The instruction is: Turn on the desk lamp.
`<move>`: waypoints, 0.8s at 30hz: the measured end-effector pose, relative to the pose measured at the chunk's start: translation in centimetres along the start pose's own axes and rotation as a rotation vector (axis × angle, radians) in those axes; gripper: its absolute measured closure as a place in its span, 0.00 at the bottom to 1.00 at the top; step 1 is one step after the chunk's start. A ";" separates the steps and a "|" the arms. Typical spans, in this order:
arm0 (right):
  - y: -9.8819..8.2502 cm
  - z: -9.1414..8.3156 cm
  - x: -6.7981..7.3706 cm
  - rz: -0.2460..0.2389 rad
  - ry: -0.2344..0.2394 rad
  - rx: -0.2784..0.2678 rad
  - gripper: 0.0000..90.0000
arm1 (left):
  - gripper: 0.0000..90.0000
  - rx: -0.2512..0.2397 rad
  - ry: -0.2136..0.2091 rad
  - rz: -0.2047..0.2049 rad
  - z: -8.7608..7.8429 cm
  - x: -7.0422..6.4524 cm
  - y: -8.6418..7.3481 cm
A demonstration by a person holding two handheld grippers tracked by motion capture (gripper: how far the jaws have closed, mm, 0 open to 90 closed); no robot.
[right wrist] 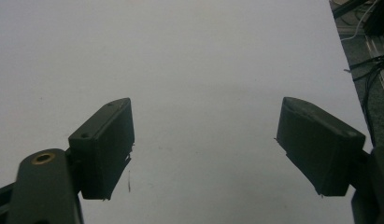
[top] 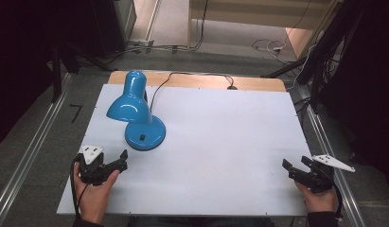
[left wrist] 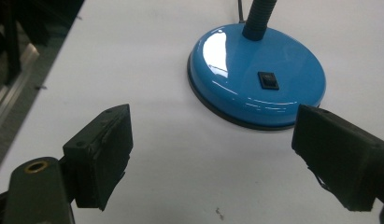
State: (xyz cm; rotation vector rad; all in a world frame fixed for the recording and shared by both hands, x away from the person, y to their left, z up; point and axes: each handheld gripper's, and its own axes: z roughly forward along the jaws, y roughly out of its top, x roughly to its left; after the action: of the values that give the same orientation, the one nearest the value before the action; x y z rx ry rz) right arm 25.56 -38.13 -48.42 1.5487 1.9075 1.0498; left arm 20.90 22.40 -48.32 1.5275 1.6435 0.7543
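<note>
A glossy blue desk lamp (top: 135,113) stands at the left of the white table (top: 220,137). Its shade tilts down over a round base (left wrist: 258,79) that carries a small black switch (left wrist: 268,80), and a black cord runs off toward the table's back edge. My left gripper (top: 117,160) is held near the front left, just short of the lamp base. It is open, with bare table between its jaws. At the front right corner my right gripper (top: 296,164) is open too, over bare white table (right wrist: 203,93).
Metal rails (top: 26,156) flank the table on both sides. A strip of wooden board (top: 192,80) shows along the back edge. Cables (top: 272,47) lie on the floor beyond. Dark equipment stands at the far left and far right.
</note>
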 end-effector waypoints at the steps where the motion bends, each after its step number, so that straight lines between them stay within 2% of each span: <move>1: 0.0 0.0 0.0 0.000 0.001 0.000 0.19 | 0.15 0.000 0.000 0.000 0.0 0.0 0.0; 4: 0.0 0.1 0.0 -0.005 0.001 0.000 0.19 | 0.15 -0.009 -0.001 -0.010 -0.1 0.1 0.0; 12: 0.1 0.2 0.0 -0.004 0.004 -0.002 0.19 | 0.16 -0.032 -0.001 -0.004 -0.1 -0.1 0.2; 17: 0.1 0.1 0.0 -0.004 0.003 -0.004 0.19 | 0.16 -0.032 -0.007 -0.009 0.0 -0.2 0.4; 24: 0.1 0.2 0.1 -0.008 0.000 -0.001 0.19 | 0.16 -0.026 -0.019 0.004 0.6 -0.5 0.5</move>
State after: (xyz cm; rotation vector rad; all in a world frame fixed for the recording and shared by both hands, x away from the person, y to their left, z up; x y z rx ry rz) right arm 25.73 -38.00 -48.47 1.5393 1.9108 1.0474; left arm 21.72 21.95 -48.14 1.5163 1.6112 0.7582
